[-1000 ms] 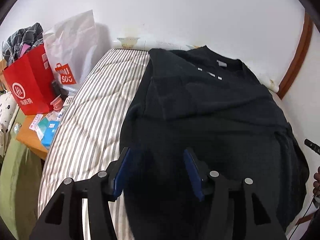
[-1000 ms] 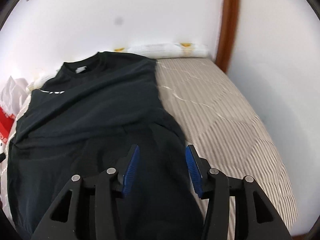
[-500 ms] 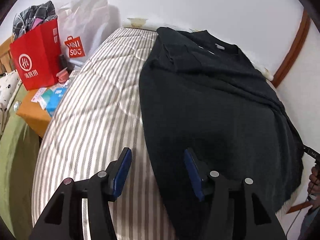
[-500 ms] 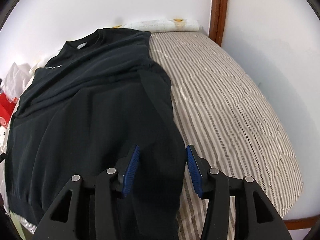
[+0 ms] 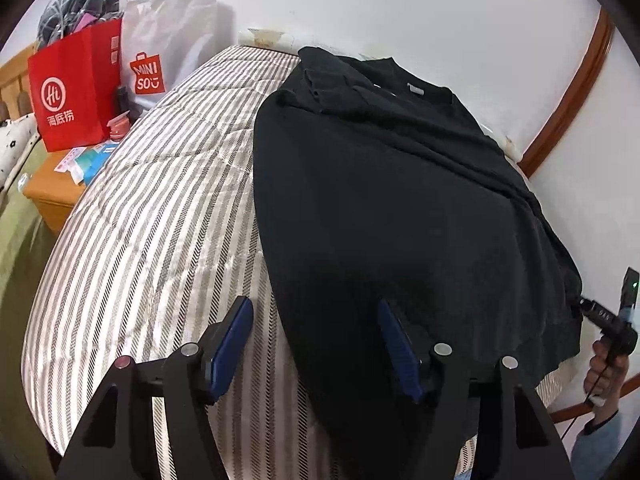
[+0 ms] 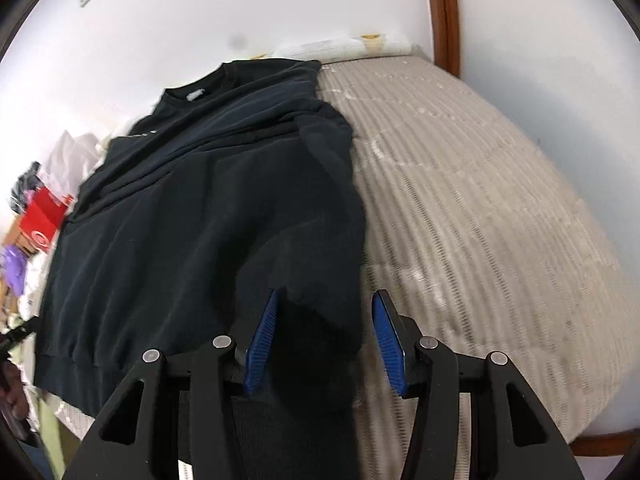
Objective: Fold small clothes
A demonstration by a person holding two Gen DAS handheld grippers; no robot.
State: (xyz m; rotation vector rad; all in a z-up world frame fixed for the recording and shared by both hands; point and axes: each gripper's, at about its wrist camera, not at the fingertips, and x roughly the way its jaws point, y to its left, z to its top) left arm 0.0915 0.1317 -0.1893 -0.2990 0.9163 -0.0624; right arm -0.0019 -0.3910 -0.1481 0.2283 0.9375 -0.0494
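A black sweatshirt [image 5: 400, 208] lies flat on the striped mattress [image 5: 152, 216], collar toward the wall and a sleeve folded over its chest. My left gripper [image 5: 316, 320] hovers at the lower left side, its jaws opening. The garment's side edge runs between the jaws, but neither pad presses it. In the right wrist view the sweatshirt [image 6: 192, 216] fills the left half. My right gripper [image 6: 324, 320] stands open over its lower right corner, where a dark fold lies loosely between the blue pads [image 6: 262, 336].
A red paper bag [image 5: 76, 84] and a white shopping bag [image 5: 168, 52] stand on an orange bedside table [image 5: 52, 196] left of the bed. A white wall runs behind, with brown wooden trim [image 5: 568, 100]. A person's hand [image 5: 608, 364] grips the other tool at the right.
Both grippers have drawn back from the middle of the sweatshirt toward its hem and the near edge of the bed. The left jaws have widened. The right jaws kept their gap.
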